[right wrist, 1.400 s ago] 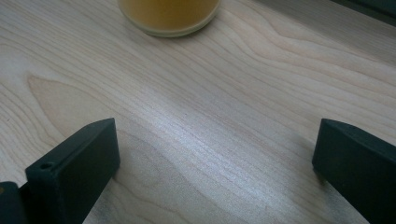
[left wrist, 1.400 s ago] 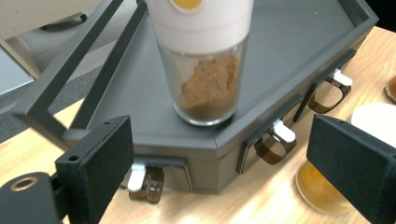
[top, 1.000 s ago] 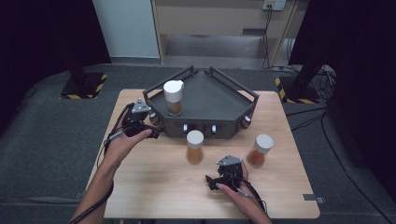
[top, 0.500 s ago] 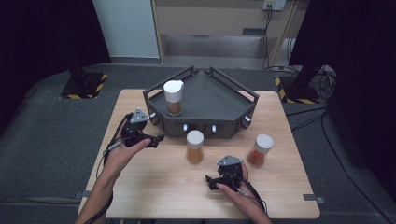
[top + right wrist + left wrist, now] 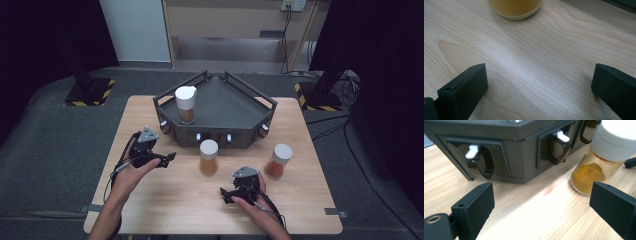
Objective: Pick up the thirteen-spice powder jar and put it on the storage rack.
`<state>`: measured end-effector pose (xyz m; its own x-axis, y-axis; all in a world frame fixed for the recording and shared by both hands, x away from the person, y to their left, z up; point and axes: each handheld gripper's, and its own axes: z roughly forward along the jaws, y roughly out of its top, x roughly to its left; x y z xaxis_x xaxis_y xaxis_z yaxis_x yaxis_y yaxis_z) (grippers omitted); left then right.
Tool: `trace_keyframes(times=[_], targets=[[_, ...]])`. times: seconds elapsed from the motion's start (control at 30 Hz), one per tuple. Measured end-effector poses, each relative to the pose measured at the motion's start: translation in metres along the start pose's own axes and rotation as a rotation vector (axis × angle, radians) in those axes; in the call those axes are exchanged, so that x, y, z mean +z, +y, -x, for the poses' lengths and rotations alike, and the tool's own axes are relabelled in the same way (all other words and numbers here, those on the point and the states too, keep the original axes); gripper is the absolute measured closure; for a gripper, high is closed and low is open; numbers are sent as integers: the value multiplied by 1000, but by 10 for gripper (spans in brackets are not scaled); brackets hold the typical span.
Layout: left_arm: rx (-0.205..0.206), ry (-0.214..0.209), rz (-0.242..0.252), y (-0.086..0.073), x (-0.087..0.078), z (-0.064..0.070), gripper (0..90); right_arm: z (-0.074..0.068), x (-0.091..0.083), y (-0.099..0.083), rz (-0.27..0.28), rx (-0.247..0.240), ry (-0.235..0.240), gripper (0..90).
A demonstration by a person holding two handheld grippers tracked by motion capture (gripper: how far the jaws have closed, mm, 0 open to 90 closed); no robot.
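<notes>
The left gripper point(image 5: 167, 159) is held with jaws apart, nothing between them; the yellow jar point(image 5: 208, 157) stands on the bench point(image 5: 165, 200) just ahead of it, to its right, before the tray point(image 5: 220, 131). The right gripper point(image 5: 229, 195) is likewise spread wide, with the same jar ahead of it.

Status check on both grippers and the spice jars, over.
Left gripper open, facing middle jar. Right gripper open, low over the table. One jar in the tray. Path clear.
</notes>
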<state>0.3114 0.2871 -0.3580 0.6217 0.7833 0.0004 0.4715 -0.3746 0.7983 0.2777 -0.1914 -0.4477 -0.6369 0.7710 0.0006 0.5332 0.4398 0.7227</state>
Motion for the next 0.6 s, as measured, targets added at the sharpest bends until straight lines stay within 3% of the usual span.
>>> trace_keyframes(times=[0.27, 0.6], targets=[[11, 6, -11, -13, -4, 9, 46, 0, 0, 0, 0, 0, 0, 6], [-7, 9, -32, -32, -7, 15, 46, 0, 0, 0, 0, 0, 0, 6]])
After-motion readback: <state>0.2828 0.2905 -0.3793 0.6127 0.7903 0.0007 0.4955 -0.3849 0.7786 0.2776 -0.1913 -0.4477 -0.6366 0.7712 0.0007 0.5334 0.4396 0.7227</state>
